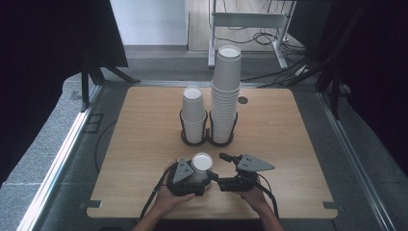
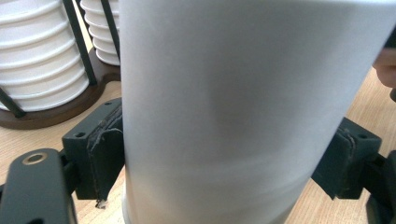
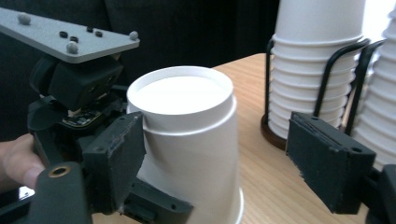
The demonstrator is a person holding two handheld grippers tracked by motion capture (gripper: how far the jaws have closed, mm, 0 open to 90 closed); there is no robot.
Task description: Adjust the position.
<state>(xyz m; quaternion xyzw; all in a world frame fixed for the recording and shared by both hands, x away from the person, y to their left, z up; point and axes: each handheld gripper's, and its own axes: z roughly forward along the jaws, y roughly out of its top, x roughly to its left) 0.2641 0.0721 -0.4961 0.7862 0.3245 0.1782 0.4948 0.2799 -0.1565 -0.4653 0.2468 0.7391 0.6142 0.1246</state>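
Hands: the left hand (image 1: 166,197) and right hand (image 1: 253,196) come in at the near table edge, each holding a gripper.
Left gripper (image 1: 192,180): jaws clamped on both sides of an upside-down white paper cup (image 1: 201,167); in the left gripper view the cup (image 2: 243,112) sits squarely between the pads, touching both.
Right gripper (image 1: 226,168): jaws spread wide apart, gripping nothing; in the right gripper view the cup (image 3: 191,140) stands just beside its left jaw, base up, rim on the wooden table (image 1: 144,144).
Short stack (image 1: 194,115): upturned cups in a black wire holder (image 1: 194,137), mid-table beyond the grippers.
Tall stack (image 1: 225,96): touching-close on its right, in its own holder.
Floor: cables (image 1: 262,38) and a metal frame (image 1: 248,21) behind the table.
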